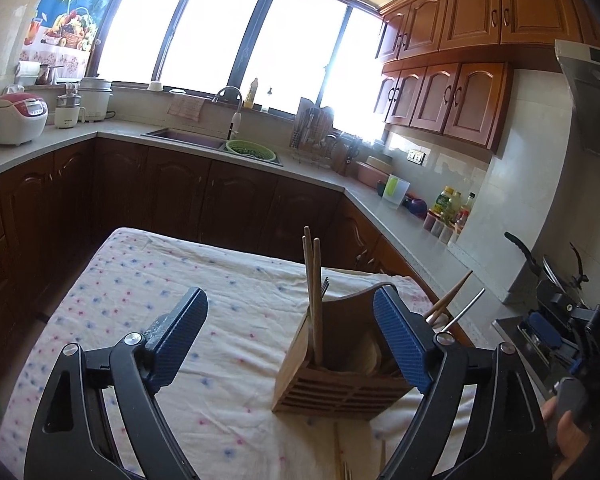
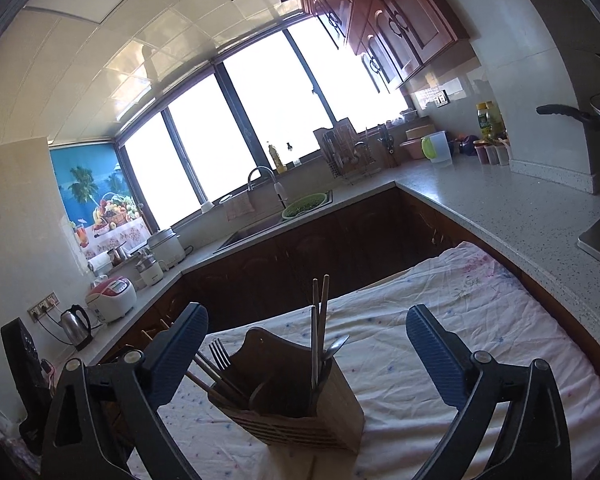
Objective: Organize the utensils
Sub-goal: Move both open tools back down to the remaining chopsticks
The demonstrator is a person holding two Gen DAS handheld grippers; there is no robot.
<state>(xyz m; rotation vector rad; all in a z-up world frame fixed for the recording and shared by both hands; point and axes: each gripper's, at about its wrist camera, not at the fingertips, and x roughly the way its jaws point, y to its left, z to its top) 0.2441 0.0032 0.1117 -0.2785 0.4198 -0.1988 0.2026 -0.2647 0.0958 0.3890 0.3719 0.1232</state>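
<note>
A wooden utensil holder (image 1: pixel 340 372) stands on the cloth-covered table (image 1: pixel 140 280). Wooden chopsticks (image 1: pixel 312 280) stand upright in it. More chopsticks and a metal utensil lean out on its right. My left gripper (image 1: pixel 288 340) is open and empty, just in front of the holder. In the right wrist view the holder (image 2: pixel 292 404) holds a fork (image 2: pixel 219 354), chopsticks (image 2: pixel 320 320) and a spoon (image 2: pixel 337 345). My right gripper (image 2: pixel 304 356) is open and empty, with its fingers either side of the holder. It also shows at the right edge of the left wrist view (image 1: pixel 548 332).
A stone counter (image 1: pixel 228 152) runs around the room with a sink, a green colander (image 1: pixel 251 149), a dish rack, bottles and a rice cooker (image 1: pixel 16 118). A stove with a pan (image 1: pixel 548 268) is at the right. Chopstick ends lie at the table's near edge.
</note>
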